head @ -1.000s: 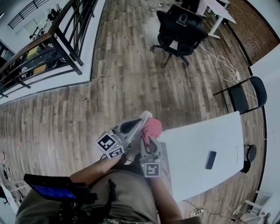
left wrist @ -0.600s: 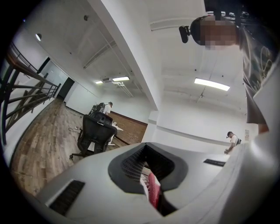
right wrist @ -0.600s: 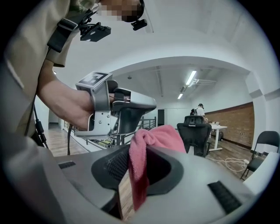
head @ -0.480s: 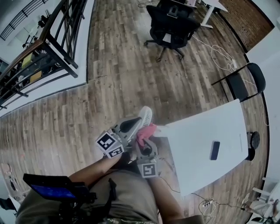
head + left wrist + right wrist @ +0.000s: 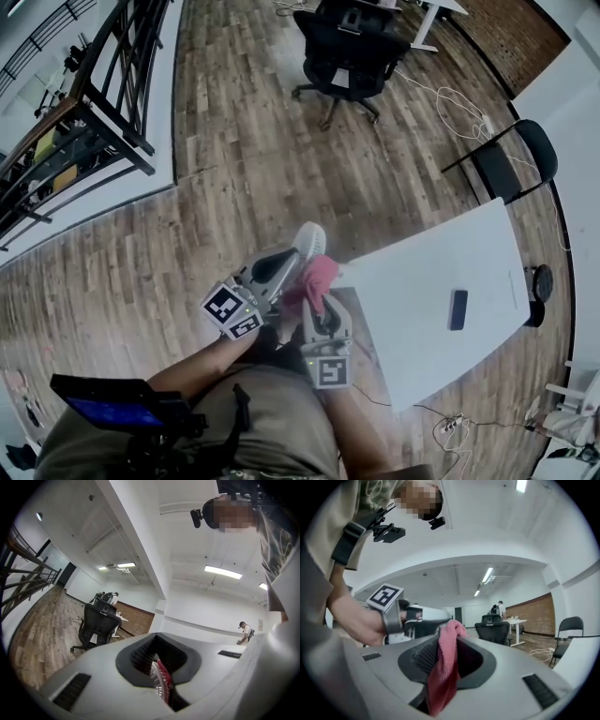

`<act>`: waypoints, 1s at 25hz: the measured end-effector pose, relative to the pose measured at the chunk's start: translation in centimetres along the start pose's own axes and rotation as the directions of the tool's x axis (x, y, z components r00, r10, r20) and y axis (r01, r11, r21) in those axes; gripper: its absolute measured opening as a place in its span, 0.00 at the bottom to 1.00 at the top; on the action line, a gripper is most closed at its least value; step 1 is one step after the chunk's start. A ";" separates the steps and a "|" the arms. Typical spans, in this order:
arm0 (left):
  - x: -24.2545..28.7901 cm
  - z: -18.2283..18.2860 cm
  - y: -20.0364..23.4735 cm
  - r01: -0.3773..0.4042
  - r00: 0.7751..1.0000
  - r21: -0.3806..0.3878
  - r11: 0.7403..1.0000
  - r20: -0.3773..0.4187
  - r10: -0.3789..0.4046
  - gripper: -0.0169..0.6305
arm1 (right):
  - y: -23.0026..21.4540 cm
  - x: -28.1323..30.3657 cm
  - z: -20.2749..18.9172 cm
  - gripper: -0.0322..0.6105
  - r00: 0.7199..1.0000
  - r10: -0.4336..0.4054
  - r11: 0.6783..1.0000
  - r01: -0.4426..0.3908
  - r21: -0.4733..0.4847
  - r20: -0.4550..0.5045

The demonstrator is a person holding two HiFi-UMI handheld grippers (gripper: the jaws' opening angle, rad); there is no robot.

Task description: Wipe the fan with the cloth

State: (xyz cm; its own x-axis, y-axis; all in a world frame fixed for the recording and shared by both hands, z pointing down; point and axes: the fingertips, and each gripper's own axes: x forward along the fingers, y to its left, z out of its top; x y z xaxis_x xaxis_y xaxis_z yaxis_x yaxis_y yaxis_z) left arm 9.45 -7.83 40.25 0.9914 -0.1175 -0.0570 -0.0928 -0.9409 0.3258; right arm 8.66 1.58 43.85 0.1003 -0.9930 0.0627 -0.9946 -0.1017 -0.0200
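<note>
Standing at the near-left corner of the white desk (image 5: 412, 300), a person holds both tools out level at waist height, over the floor, not over the desktop. The left hand-held gripper (image 5: 296, 253) has its jaws fully together on the small white fan (image 5: 311, 238). The fan's round head sticks out past the tips, toward the far side. Holding it up like that, I'd judge, leaves the grille free on every side for wiping.

The right hand-held gripper (image 5: 315, 292) sits just right of the left one. Its jaws are about half closed, pinching a bunched fold of the pink cloth (image 5: 319, 274), and a loose tail of cloth hangs down in front of them. The bunched top of the cloth lies right up against the near side of the fan's head. I can't tell whether it is actually pressing on it. It looks like the wiping is under way or just about to start.

The desk is almost bare, with only a dark phone (image 5: 457, 309) lying toward its right end. The floor (image 5: 234, 187) is wood plank. A black office chair (image 5: 349, 52) stands far off, a folding chair (image 5: 511, 164) stands beyond the desk's far-right end, and a dark railing (image 5: 89, 117) runs along the far left. Pale cables (image 5: 461, 105) trail across the boards.
</note>
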 end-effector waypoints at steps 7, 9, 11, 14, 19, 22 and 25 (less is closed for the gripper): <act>-0.6 0.2 -0.7 -0.002 1.000 -0.003 1.000 0.003 0.002 0.01 | -9.2 1.2 7.0 0.24 0.963 -0.227 0.970 0.237 -0.051 0.146; -0.6 -0.2 -1.4 0.008 1.000 0.007 1.000 0.005 -0.008 0.01 | -11.1 2.0 6.9 0.24 0.957 -0.245 0.963 0.259 -0.078 0.152; -0.8 -0.6 -1.9 0.001 1.000 0.018 1.000 0.013 -0.001 0.01 | -11.3 3.1 4.7 0.24 0.972 -0.210 0.970 0.220 -0.102 0.101; -2.0 -1.2 -1.8 -0.056 0.998 0.024 0.998 0.027 0.055 0.01 | -8.6 4.3 0.5 0.24 0.992 -0.122 0.988 0.121 -0.091 -0.008; -3.0 -1.3 -2.2 -0.187 0.981 0.045 0.981 0.064 0.184 0.01 | -5.9 4.6 -1.9 0.24 1.000 -0.021 0.999 0.022 -0.024 0.006; -3.6 -1.6 -2.7 -0.252 0.966 0.062 0.966 0.080 0.247 0.01 | -5.1 4.3 -2.3 0.24 0.999 0.029 1.000 -0.029 0.007 0.016; -4.2 -2.0 -3.1 -0.291 0.954 0.071 0.954 0.093 0.285 0.01 | -4.4 4.0 -2.6 0.24 0.996 0.080 0.997 -0.080 0.012 0.031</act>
State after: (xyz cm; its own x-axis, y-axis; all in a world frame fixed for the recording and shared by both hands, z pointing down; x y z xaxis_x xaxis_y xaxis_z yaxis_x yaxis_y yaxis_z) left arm 5.76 -3.81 41.36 0.9111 -0.4093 -0.0491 -0.3839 -0.8858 0.2606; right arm 13.33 -1.83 46.75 0.0212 -0.9993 0.0302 -0.9991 -0.0223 -0.0369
